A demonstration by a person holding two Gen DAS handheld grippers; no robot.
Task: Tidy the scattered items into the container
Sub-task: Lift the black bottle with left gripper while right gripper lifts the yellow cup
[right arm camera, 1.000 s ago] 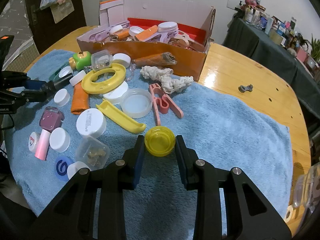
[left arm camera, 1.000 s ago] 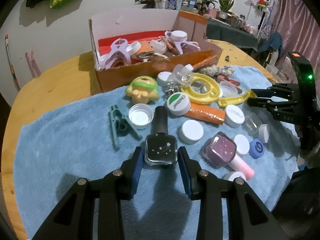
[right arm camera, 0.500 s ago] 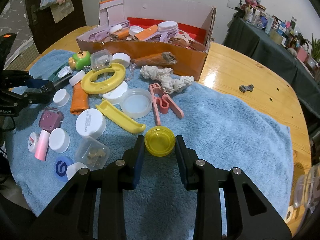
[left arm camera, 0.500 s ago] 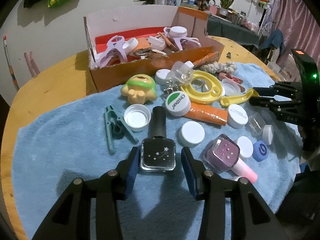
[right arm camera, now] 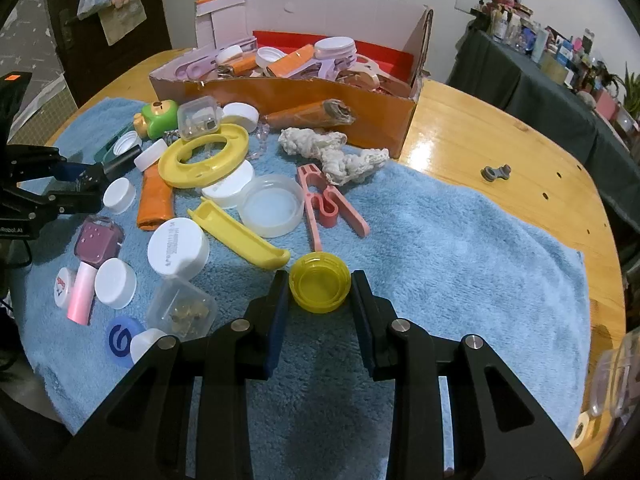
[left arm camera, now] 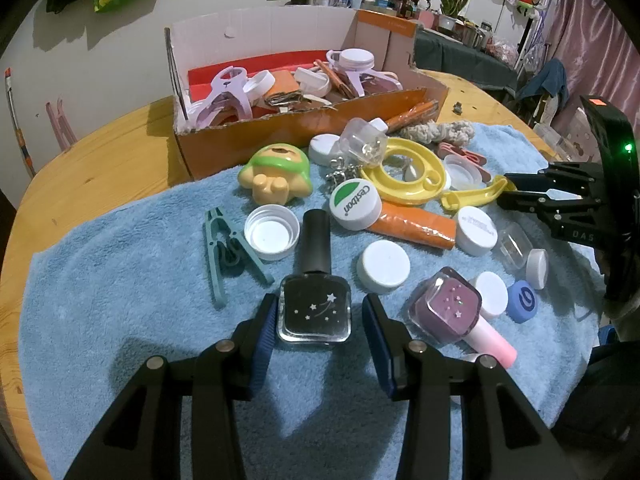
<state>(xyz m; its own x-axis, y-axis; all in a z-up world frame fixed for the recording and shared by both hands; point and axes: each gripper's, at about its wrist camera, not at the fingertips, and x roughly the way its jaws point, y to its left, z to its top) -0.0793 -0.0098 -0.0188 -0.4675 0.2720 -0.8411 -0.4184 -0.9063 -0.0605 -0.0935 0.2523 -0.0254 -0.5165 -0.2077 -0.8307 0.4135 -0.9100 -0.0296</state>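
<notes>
Left gripper (left arm camera: 318, 322) is straddling the polish bottle (left arm camera: 314, 306) with jaws wide, cap pointing toward the box (left arm camera: 308, 136); right gripper (right arm camera: 320, 288) is pinching the yellow cap (right arm camera: 320, 287).

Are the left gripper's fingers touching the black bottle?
Apart. The left wrist view shows blue towel between each finger and the black bottle.

towel (left arm camera: 120, 280): light blue, fluffy
table (right arm camera: 500, 132): yellow-orange wood, glossy
box (left arm camera: 304, 128): orange outside, red floor, white back wall
near bottle (left arm camera: 314, 308): black with small white stars, black cap
second bottle (left arm camera: 446, 308): purple with tiny stars, pink cap
cap between the right fingers (right arm camera: 319, 287): yellow
ring (right arm camera: 204, 154): yellow
toy (left arm camera: 276, 174): green top, tan body
peg (left arm camera: 224, 252): teal
clip (right arm camera: 328, 204): salmon pink
tube (left arm camera: 412, 226): orange
round lid (left arm camera: 355, 204): white with a green patch
finger pads (left arm camera: 264, 336): dark blue on black
</notes>
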